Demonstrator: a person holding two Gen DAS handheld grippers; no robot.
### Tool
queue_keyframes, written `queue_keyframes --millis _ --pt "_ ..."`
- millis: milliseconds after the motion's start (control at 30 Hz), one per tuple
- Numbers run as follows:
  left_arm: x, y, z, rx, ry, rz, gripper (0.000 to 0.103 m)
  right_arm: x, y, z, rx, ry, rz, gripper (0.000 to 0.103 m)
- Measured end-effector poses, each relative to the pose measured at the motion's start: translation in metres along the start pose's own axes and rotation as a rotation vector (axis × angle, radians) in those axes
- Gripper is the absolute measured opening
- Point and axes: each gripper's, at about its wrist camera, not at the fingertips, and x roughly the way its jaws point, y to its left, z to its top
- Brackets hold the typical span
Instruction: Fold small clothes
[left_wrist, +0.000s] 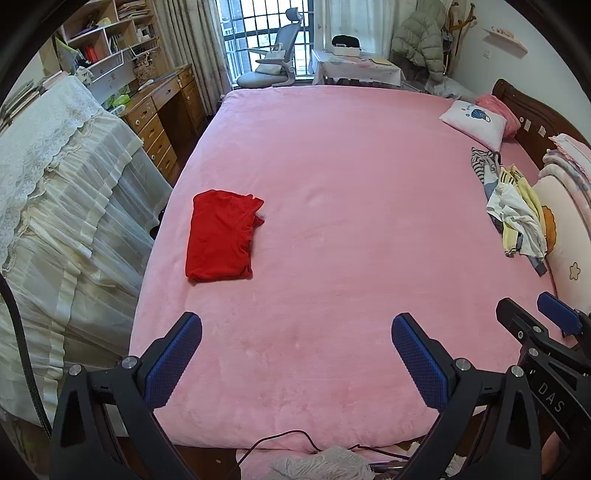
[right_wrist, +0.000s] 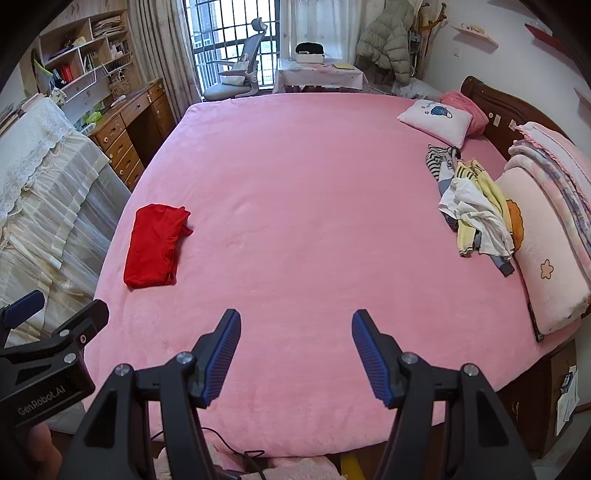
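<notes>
A red garment (left_wrist: 221, 236) lies folded into a rectangle on the left side of the pink bed (left_wrist: 332, 166); it also shows in the right wrist view (right_wrist: 155, 246). A loose pile of small clothes (left_wrist: 513, 210), striped, white and yellow, lies at the bed's right side by the pillows; it shows in the right wrist view too (right_wrist: 472, 210). My left gripper (left_wrist: 297, 328) is open and empty above the bed's near edge. My right gripper (right_wrist: 296, 325) is open and empty beside it, also over the near edge.
A white pillow (right_wrist: 436, 120) and a large pink pillow (right_wrist: 543, 266) lie along the dark headboard (right_wrist: 495, 99) on the right. A lace-covered piece of furniture (left_wrist: 55, 206) and a wooden desk (left_wrist: 162, 118) stand left of the bed. A cable (left_wrist: 280, 437) runs under the near edge.
</notes>
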Motion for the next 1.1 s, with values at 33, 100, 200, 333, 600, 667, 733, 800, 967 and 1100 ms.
queue_keyframes --millis 33,100,200,333,600,667,733,800,967,1100 --pt "0.0 0.0 0.0 -0.002 0.0 -0.002 0.102 0.0 -0.001 0.0 0.001 -0.003 0.0 0.063" --pt "0.0 0.0 0.0 -0.004 -0.001 -0.004 0.102 0.0 -0.004 0.001 0.004 -0.005 0.0 0.063" --pt "0.0 0.0 0.0 -0.002 -0.001 -0.002 0.102 0.0 -0.005 0.002 0.001 -0.01 0.003 0.063" --pt "0.001 -0.001 0.002 -0.014 -0.002 0.003 0.102 0.001 -0.006 0.003 0.0 -0.012 0.007 0.063" --pt "0.007 0.0 0.002 -0.033 0.015 0.002 0.102 0.003 -0.004 0.003 -0.005 -0.012 0.008 0.063" --pt "0.008 -0.001 0.003 -0.03 0.017 0.003 0.102 0.004 -0.002 0.002 -0.008 -0.015 0.007 0.063" --pt "0.008 -0.004 0.001 -0.029 0.017 0.004 0.102 0.005 0.0 0.002 -0.008 -0.013 0.006 0.063" --pt "0.007 -0.005 0.001 -0.031 0.015 0.005 0.102 0.006 0.001 0.002 -0.007 -0.011 0.007 0.063" --pt "0.01 -0.004 0.003 -0.036 0.021 0.008 0.102 0.008 0.002 0.002 -0.006 -0.007 0.008 0.063" --pt "0.011 -0.004 0.003 -0.036 0.025 0.008 0.102 0.014 0.003 0.003 -0.007 0.004 0.013 0.063"
